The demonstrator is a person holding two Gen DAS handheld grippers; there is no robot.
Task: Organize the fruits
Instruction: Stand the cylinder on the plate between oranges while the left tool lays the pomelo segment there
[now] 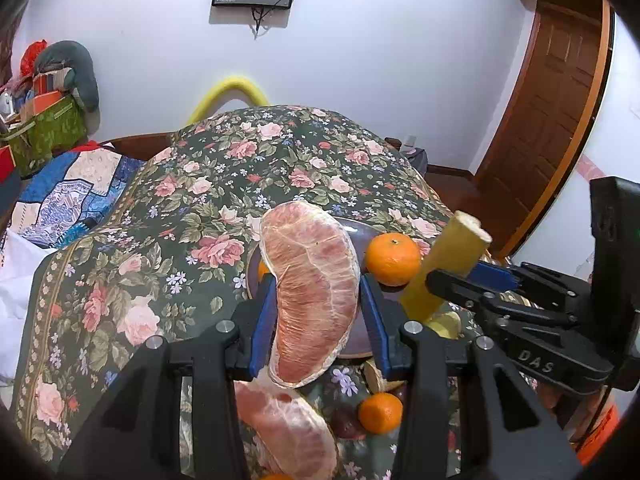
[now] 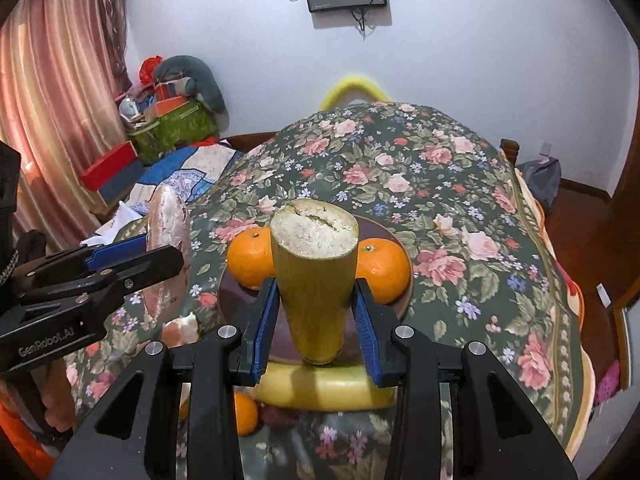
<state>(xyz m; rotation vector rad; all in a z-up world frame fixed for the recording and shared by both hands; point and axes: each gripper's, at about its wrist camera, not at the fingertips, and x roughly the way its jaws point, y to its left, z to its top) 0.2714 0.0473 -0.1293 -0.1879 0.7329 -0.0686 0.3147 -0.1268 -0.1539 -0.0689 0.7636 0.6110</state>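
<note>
Pomelo segment (image 1: pixel 316 296), peeled and pink, stands upright between the jaws of the left gripper (image 1: pixel 320 312), whose blue pads press its two sides. Sugarcane piece (image 2: pixel 314 280), yellow-green with a pale fibrous cut end, is clamped the same way in the right gripper (image 2: pixel 316 316), tilted up and forward from the jaws. Beyond both sets of jaws lies a dark plate (image 2: pixel 384 304) on the flowered bedspread (image 2: pixel 460 184), carrying two tangerines (image 2: pixel 382 270), one on either side of the cane in the right wrist view. Beneath the left jaws rests a second pomelo segment (image 1: pixel 288 432), with a third tangerine (image 1: pixel 380 412) just beside it. Beneath the right jaws lies another yellow cane length (image 2: pixel 324 388), crosswise.
</note>
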